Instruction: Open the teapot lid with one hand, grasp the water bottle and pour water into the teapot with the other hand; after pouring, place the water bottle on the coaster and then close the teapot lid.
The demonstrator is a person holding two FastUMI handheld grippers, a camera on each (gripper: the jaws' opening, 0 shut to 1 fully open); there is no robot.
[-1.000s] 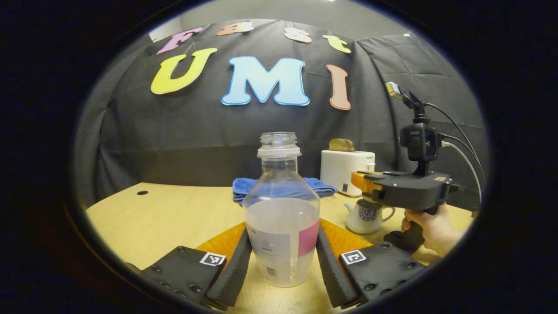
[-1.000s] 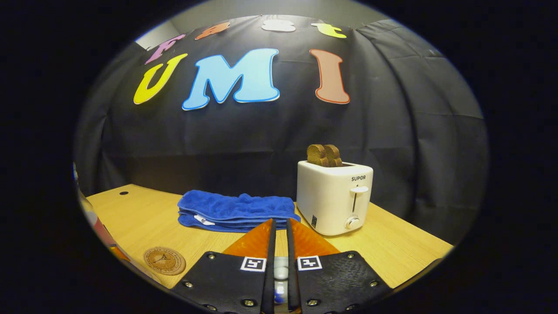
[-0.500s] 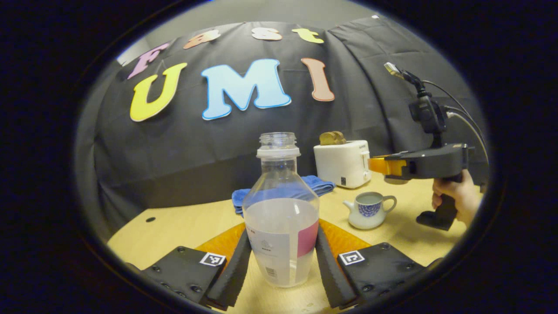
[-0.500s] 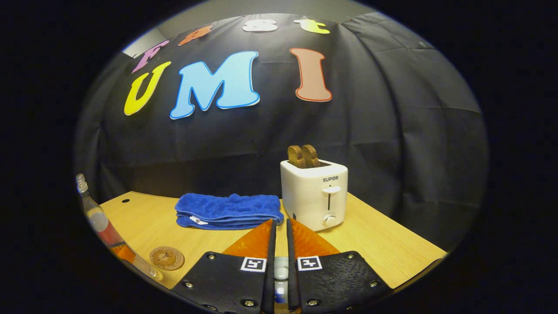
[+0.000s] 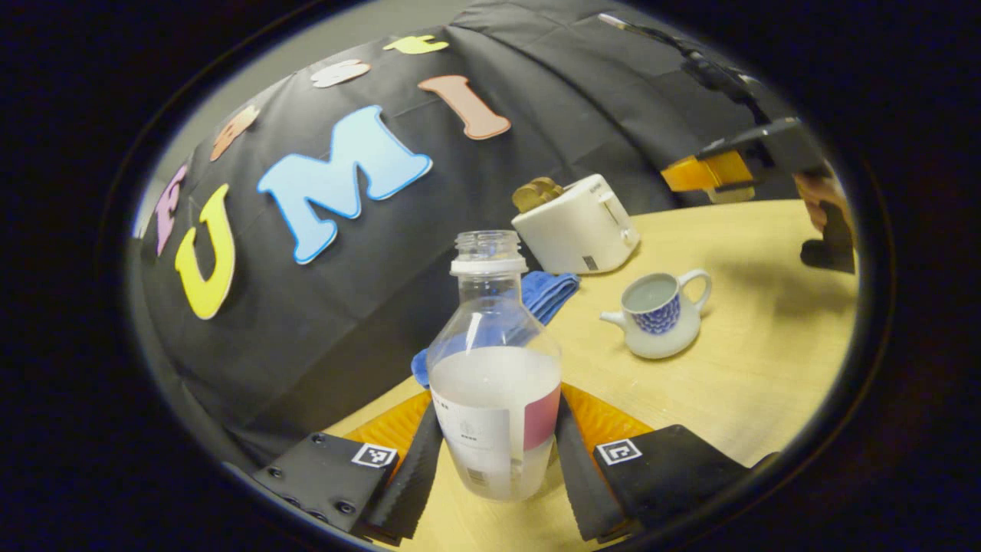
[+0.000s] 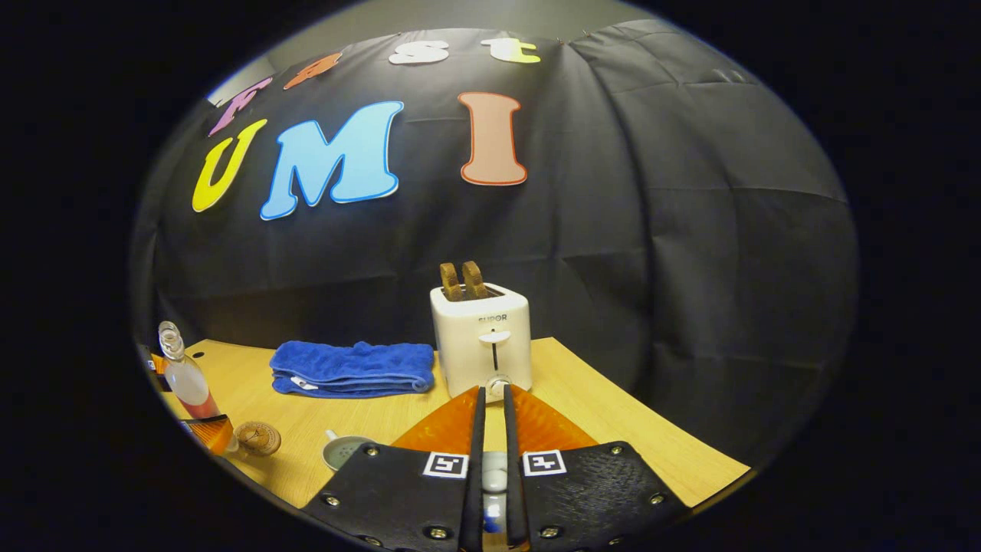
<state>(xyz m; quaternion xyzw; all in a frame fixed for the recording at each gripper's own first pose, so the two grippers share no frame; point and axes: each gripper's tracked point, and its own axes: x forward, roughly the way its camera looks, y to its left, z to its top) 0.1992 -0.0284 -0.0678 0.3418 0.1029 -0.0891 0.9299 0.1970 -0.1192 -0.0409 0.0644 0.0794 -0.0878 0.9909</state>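
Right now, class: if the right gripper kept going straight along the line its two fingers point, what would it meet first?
Most likely the white toaster. In the right gripper view, the right gripper aims its fingertips at the toaster's lower front, with bare table between. Depth is hard to judge, so it might pass just above the tabletop first.

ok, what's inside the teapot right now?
The teapot stands open on the table, lid off. Its inside looks pale grey and even; whether that is water or the bare bottom can't be told. No pour from the water bottle yet.

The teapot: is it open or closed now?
Open. In the left gripper view the teapot has no lid on and its inside shows; the right tongs grip a small pale knob, apparently the lid.
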